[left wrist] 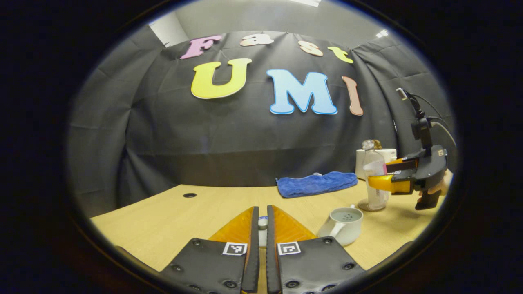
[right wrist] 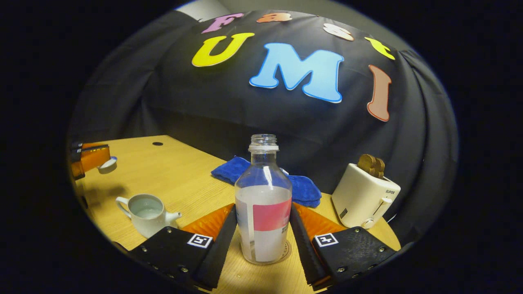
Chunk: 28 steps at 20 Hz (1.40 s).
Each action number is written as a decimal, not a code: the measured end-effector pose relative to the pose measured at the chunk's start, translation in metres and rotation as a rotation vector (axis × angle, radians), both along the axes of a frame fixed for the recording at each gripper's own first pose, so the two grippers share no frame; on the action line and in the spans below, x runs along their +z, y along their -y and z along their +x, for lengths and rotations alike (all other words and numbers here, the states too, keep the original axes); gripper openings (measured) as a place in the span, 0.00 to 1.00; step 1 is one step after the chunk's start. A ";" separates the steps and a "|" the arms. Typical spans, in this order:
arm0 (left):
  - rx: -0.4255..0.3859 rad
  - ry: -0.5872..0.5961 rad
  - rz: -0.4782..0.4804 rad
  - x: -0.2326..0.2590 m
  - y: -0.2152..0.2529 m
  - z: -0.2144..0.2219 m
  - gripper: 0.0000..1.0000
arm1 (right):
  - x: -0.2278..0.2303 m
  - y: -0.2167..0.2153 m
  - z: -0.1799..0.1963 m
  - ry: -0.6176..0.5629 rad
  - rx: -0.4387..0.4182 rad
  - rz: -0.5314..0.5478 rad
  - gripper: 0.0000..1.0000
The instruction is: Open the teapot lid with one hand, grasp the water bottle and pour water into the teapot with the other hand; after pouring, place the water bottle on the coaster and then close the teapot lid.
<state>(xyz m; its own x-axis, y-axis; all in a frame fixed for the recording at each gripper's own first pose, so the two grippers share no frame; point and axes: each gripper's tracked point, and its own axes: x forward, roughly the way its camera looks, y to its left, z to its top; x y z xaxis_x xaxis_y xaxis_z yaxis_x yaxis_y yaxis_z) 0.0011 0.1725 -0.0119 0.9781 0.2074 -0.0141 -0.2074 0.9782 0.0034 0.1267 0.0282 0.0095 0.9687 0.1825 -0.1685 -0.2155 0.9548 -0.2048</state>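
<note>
Water bottle, uncapped, upright on the coaster near the table's right edge; the right gripper brackets it, fingers apparently just off its sides. The open teapot stands toward the front edge. The left gripper pinches the lid. Blue cloth and toaster sit behind.
</note>
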 end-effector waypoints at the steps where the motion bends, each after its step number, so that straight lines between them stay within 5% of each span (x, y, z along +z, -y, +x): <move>1: -0.002 0.001 -0.002 0.000 0.001 0.000 0.14 | -0.001 0.003 0.002 -0.007 -0.012 0.035 0.76; 22: -0.014 0.003 0.001 0.000 0.005 0.003 0.14 | -0.002 0.020 0.030 0.015 -0.063 0.183 0.78; 25: -0.014 0.003 0.001 0.000 0.005 0.003 0.14 | -0.006 0.021 0.028 -0.008 -0.065 0.200 0.93; 28: -0.014 0.004 0.000 0.000 0.005 0.004 0.14 | -0.003 0.023 0.021 0.003 -0.082 0.222 0.93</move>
<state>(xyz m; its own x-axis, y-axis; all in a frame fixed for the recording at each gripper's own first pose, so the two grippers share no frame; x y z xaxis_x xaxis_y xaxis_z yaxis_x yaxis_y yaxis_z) 0.0052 0.1679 -0.0118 0.9810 0.1938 -0.0104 -0.1938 0.9810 0.0031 0.1477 0.0052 0.0063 0.9823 0.1354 -0.1298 -0.1350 0.9908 0.0116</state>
